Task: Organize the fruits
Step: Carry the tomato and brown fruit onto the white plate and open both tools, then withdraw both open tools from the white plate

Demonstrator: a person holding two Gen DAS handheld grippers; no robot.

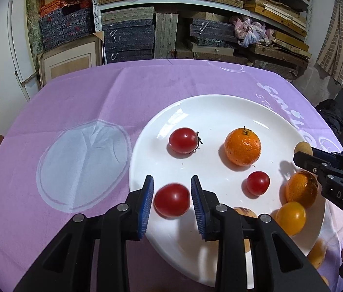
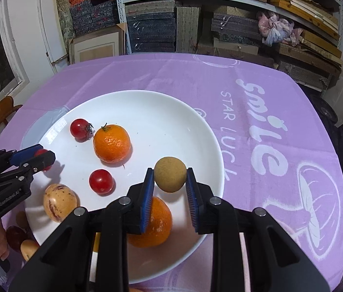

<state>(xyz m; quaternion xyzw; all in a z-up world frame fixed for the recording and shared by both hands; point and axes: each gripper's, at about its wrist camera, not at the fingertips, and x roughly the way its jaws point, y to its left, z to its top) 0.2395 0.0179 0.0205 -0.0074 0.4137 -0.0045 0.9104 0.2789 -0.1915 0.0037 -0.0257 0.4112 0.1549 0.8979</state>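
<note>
"Several fruits are on the white plate (image 2: 195, 126) already, so how far along is the sorting?"

"Well along, I'd judge, but not finished. Nearest, a few small fruits (image 2: 22, 237) lie on the purple-clothed surface (image 2: 147, 73) just off the plate's near edge, one dark red, the others tan and yellow (partly hidden, so I can't name them)."

"And the hands?"

"The left gripper (image 1: 172, 178) has its blue pads (image 1: 147, 202) a little apart with a cherry tomato (image 1: 172, 199) between them, low over the plate's near part. The tomato is blurred and I see slim gaps at its sides, so it looks loose rather than pinched. The right gripper (image 2: 169, 170) is clamped on a tan round fruit (image 2: 169, 174), perhaps a longan, held above the plate."

"What rests in the plate?"

"Near the rim, a speckled yellow fruit (image 2: 59, 202), an orange (image 2: 157, 226) under the right gripper, and a small yellow-orange fruit (image 1: 290, 217). Further in, a small cherry tomato (image 2: 101, 181). Beyond it, a stemmed mandarin (image 2: 112, 143), with a red tomato (image 2: 80, 128) wearing its dry calyx just beside it."

"So what remains?"

"Setting down the tan fruit, letting the tomato settle, then fetching the strays."
</note>
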